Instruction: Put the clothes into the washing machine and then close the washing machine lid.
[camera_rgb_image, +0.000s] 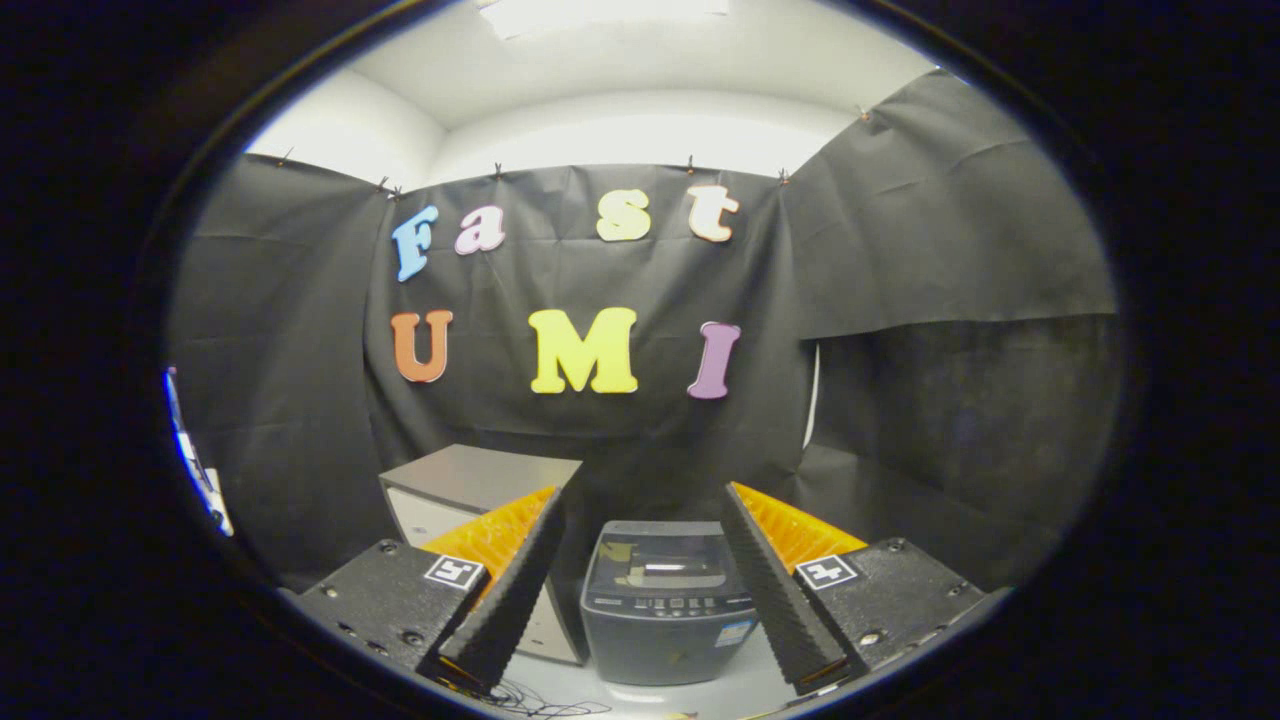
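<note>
We are seeing a grey box (470, 490) standing beyond the left finger, partly hidden by it. A tangle of thin wires (530, 700) is lying on the pale tabletop (740, 690) below, between the fingers.

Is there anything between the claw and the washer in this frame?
Nothing visible. The claw is open and holds nothing, and the washer sits just ahead between its fingers, lid down. A grey cabinet stands beside the washer, off the direct line.
</note>
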